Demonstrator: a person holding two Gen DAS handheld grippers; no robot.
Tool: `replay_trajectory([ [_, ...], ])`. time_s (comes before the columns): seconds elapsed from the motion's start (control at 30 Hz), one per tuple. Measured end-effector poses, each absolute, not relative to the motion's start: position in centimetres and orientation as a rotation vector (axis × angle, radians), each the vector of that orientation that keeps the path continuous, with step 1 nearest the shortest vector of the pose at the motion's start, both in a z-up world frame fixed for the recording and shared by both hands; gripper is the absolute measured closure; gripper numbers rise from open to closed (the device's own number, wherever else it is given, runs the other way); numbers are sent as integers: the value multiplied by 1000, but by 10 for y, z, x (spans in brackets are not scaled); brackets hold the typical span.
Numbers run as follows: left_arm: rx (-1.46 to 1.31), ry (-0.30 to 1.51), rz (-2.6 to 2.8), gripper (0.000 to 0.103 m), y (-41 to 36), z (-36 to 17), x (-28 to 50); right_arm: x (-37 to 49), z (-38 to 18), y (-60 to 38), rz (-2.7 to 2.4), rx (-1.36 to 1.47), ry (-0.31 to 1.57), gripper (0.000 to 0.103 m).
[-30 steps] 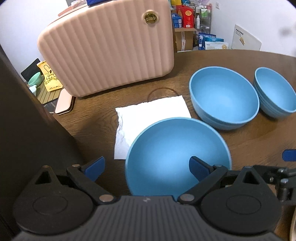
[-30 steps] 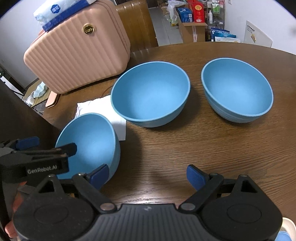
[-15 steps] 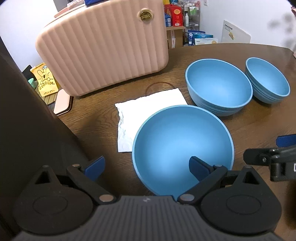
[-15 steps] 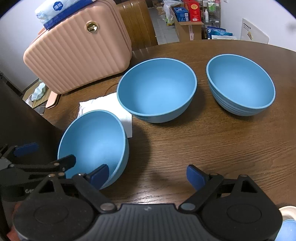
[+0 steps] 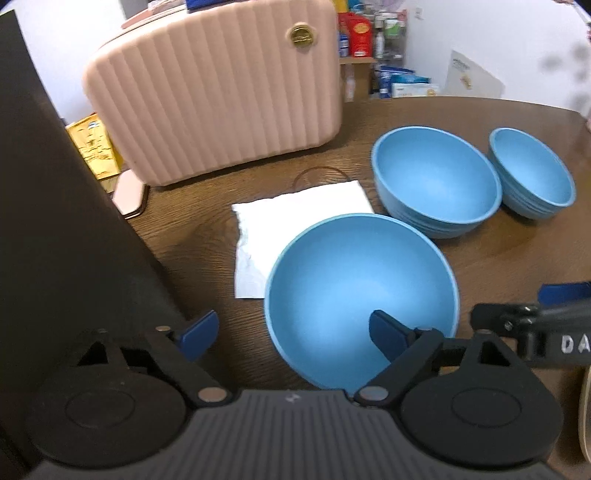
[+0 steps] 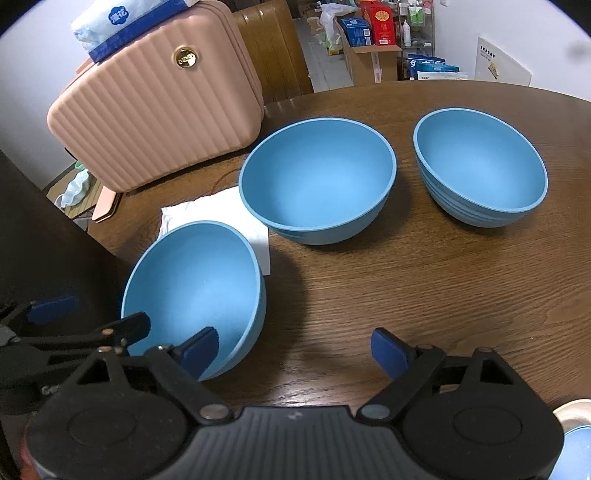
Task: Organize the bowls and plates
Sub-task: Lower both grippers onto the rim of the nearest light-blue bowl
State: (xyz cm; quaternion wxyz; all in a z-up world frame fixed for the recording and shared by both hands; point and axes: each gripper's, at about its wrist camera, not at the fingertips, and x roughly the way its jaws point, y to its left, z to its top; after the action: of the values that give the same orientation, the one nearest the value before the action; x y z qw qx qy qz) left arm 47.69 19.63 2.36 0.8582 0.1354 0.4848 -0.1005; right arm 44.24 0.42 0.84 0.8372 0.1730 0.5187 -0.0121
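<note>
1. Left tool (image 5: 291, 332) is seen with its blue-padded fingers spread wide; its right finger (image 5: 388, 336) reaches inside the near matte blue round bowl (image 5: 354, 280), the left finger stands outside it, and nothing is pinched.
2. Right tool (image 6: 295, 347) is likewise spread, hovering over bare wood just right of that bowl (image 6: 195, 284).
3. A dark brown, wood-grained round desk (image 6: 424, 295) carries everything; a ribbed pink hard case (image 6: 155, 107) stands at its far left edge, and cluttered shelves with boxes (image 6: 373, 22) are seen against a white wall behind.
4. The near bowl sits at the desk's near left, mouth upward and tipped slightly toward the right tool, overlapping a white paper napkin (image 5: 295, 214).
5. A second, large blue bowl (image 6: 317, 181) and a third blue bowl with a ridged outside (image 6: 480, 166) stand upright farther back, side by side and apart.
</note>
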Motion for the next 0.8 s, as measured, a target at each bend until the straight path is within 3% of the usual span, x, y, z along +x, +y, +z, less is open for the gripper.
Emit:
replay_trajectory([
  [0.3, 226, 1067, -152, 40, 188, 20, 497, 448, 5, 3, -24, 366, 1109, 26],
  [0.7, 207, 1116, -69, 41, 186, 2, 525, 466, -2, 15, 6, 357, 1120, 28],
  [0.8, 191, 1140, -50, 41, 186, -4, 528, 469, -5, 17, 8, 356, 1126, 35],
])
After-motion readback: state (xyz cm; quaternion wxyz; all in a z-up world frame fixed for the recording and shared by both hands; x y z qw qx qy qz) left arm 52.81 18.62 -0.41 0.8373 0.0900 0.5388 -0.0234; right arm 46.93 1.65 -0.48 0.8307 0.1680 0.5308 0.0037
